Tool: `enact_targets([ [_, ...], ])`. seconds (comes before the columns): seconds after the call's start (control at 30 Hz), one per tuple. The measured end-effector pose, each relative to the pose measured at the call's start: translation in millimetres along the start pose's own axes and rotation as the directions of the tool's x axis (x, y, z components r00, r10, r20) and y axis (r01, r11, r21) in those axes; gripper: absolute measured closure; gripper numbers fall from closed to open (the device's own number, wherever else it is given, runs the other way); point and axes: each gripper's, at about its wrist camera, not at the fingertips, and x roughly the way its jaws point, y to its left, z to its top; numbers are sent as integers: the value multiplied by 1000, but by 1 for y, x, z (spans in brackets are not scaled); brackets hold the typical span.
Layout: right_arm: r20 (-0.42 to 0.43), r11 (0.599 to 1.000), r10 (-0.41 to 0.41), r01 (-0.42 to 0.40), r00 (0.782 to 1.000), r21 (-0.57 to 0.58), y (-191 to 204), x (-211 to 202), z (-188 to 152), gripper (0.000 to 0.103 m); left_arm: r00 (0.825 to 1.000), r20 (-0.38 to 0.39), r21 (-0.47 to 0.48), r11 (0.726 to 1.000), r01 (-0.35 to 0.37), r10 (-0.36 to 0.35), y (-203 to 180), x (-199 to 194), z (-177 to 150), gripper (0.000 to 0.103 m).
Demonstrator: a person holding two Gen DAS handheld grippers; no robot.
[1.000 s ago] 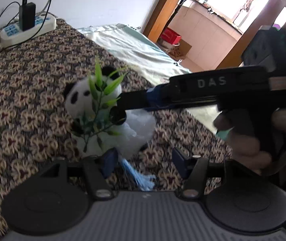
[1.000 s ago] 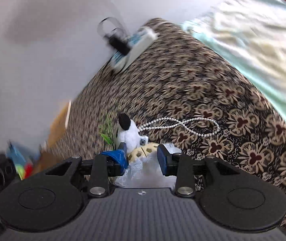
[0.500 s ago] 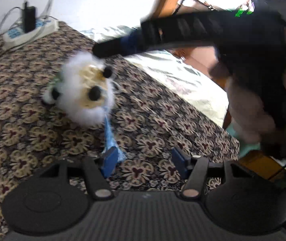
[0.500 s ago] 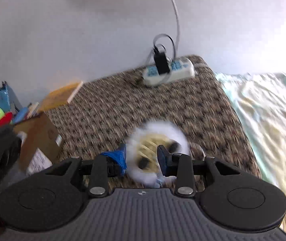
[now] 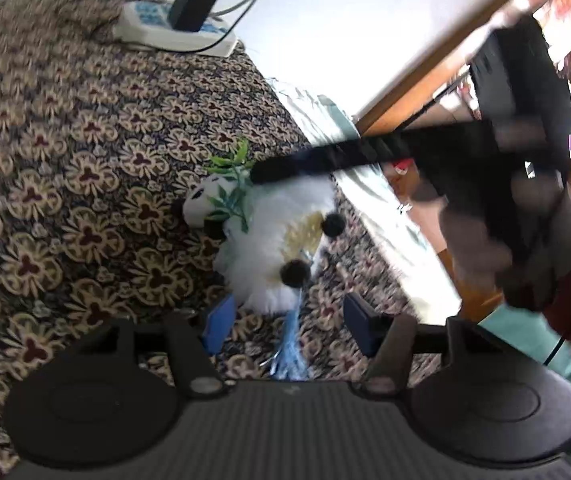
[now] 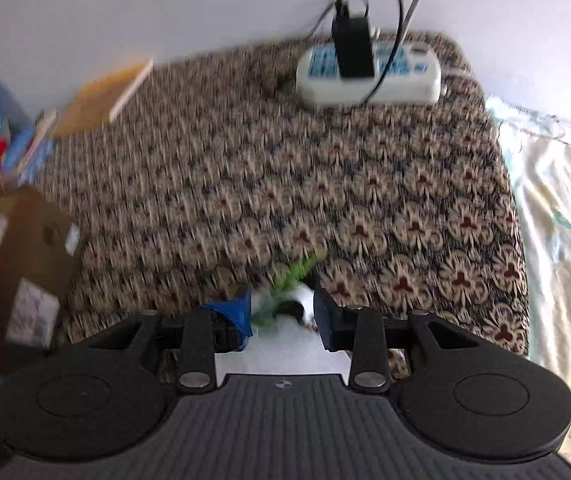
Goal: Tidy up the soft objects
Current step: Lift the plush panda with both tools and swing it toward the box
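Observation:
A white fluffy panda toy (image 5: 281,236) with green leaves and a blue tassel (image 5: 289,344) lies on the patterned cloth (image 5: 65,168). My left gripper (image 5: 285,324) is open just in front of it, the tassel hanging between its fingers. My right gripper (image 5: 261,174) reaches in from the right, its fingertips at the toy's upper edge. In the right wrist view the toy (image 6: 301,300) sits between the right gripper's (image 6: 281,314) fingers, which stand a little apart; grip unclear through blur.
A white power strip (image 6: 369,76) with a black charger stands at the wall. A cardboard box (image 6: 21,264), a yellow book (image 6: 101,96) and colourful items lie left. A pale bedsheet (image 6: 557,216) lies right of the cloth. A doorway (image 5: 445,68) shows behind.
The panda toy has swung and turned with the right gripper over the cloth. The left gripper has moved closer to the toy, the tassel now between its fingers.

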Motion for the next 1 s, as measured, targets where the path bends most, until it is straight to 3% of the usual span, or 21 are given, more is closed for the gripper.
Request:
enact_targets([
  [0.23,43,990,141,-141,989,1,-10,-38,-53,86,999,-35,15,999,38,-38,-6,14,5,43],
  [0.43,106,966,203,-217,973,140,-28,-60,-107,85,993,-95,103,992,79,-69,-28,33,7,43],
  [0.67,167,981,139,-160,976,114,-20,-63,-139,85,984,-177,279,959,52,-2,-60,64,-3,43],
  [0.77,225,980,127,-157,966,122,-19,-60,-143,85,985,-166,338,941,23,35,-68,66,-8,43],
  [1.0,256,987,71,-104,964,119,-18,-43,-142,89,986,-114,428,902,-61,121,-65,43,-4,46],
])
